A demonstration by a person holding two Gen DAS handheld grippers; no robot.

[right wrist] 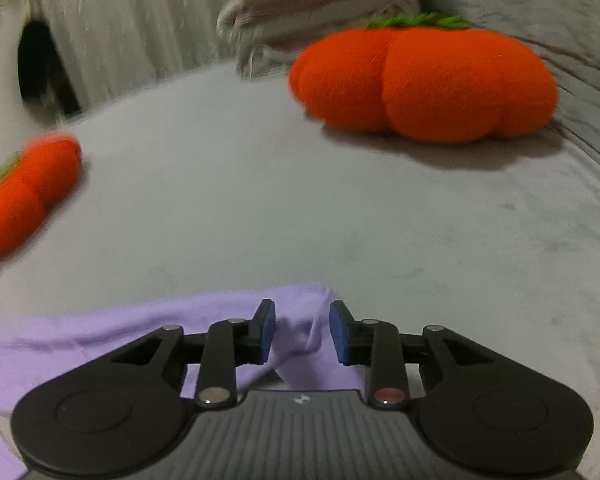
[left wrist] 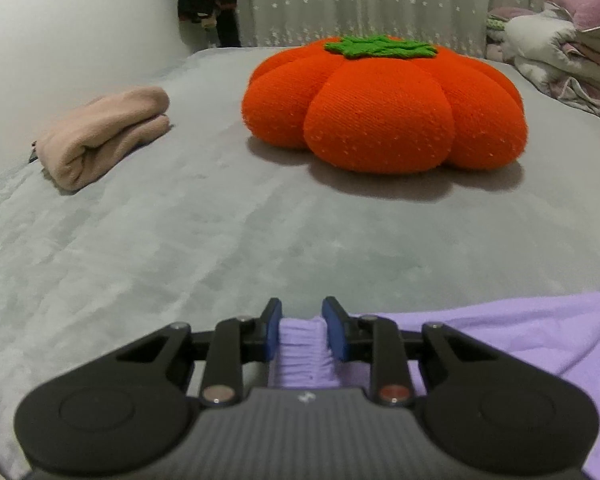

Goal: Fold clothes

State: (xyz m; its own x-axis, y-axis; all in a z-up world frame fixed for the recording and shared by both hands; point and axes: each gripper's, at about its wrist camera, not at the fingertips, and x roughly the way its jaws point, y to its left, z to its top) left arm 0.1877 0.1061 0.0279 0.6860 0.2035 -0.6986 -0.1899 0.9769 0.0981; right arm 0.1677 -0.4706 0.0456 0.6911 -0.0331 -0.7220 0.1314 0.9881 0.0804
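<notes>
A lilac garment (left wrist: pixel 520 332) lies on the grey bed cover (left wrist: pixel 220 232). My left gripper (left wrist: pixel 302 320) is shut on its gathered, ribbed edge, which bunches between the blue pads (left wrist: pixel 274 334). In the right wrist view the same lilac garment (right wrist: pixel 100 340) spreads to the left. My right gripper (right wrist: pixel 302 328) sits over its corner with the jaws apart; a fold of cloth lies between the blue pads (right wrist: pixel 267 332) without being pinched. That view is blurred.
An orange pumpkin cushion (left wrist: pixel 384 104) sits mid-bed, also in the right wrist view (right wrist: pixel 424 80), with a second one at the left (right wrist: pixel 20 196). A folded beige garment (left wrist: pixel 104 136) lies left. Piled bedding (left wrist: pixel 560 52) is at the right; curtains (left wrist: pixel 360 0) hang behind.
</notes>
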